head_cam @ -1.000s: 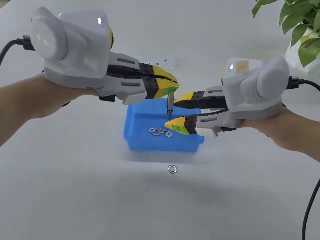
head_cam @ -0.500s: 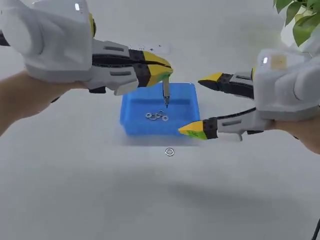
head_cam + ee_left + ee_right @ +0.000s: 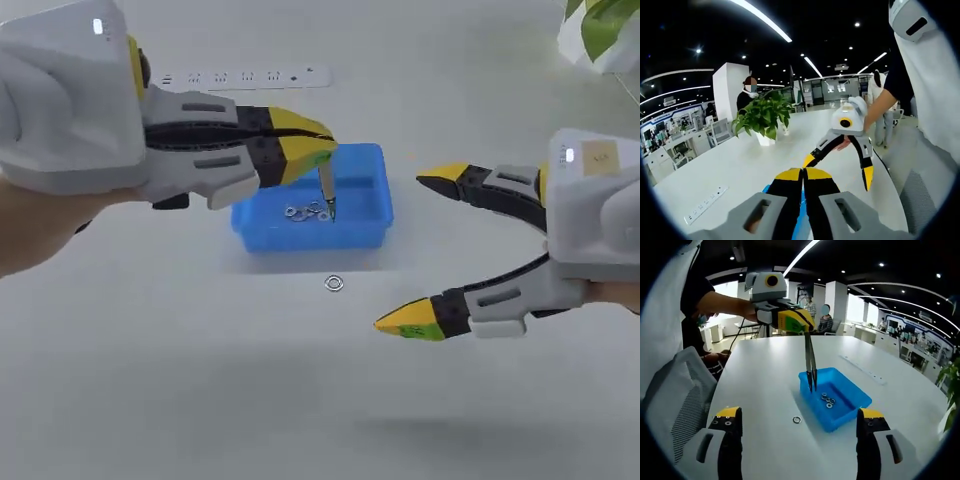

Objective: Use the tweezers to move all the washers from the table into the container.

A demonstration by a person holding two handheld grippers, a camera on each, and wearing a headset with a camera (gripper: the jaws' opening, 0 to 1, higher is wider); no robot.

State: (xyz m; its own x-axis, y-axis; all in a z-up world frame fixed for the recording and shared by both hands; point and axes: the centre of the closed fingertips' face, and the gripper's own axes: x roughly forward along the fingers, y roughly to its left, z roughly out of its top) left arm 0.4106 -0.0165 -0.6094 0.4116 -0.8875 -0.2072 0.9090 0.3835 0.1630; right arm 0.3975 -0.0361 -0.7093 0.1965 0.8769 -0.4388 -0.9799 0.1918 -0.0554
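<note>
My left gripper [image 3: 315, 150] is shut on slim metal tweezers [image 3: 326, 192], which hang point down over the blue container [image 3: 300, 238]. Their tips sit just above several washers [image 3: 305, 211] lying inside it. One washer [image 3: 334, 284] lies on the white table just in front of the container. My right gripper [image 3: 400, 252] is wide open and holds nothing, to the right of the container and the loose washer. In the right gripper view the tweezers [image 3: 810, 362] point down at the near end of the container [image 3: 855, 407], with the loose washer [image 3: 797, 419] between my jaws.
A white power strip [image 3: 240, 77] lies at the back of the table. A potted plant [image 3: 600, 30] stands at the far right corner. An office chair [image 3: 675, 400] is beside the table, and people stand in the background.
My right gripper has drawn back to the right, away from the tweezers, and opened wider. The left gripper still holds the tweezers over the container. The head camera has shifted.
</note>
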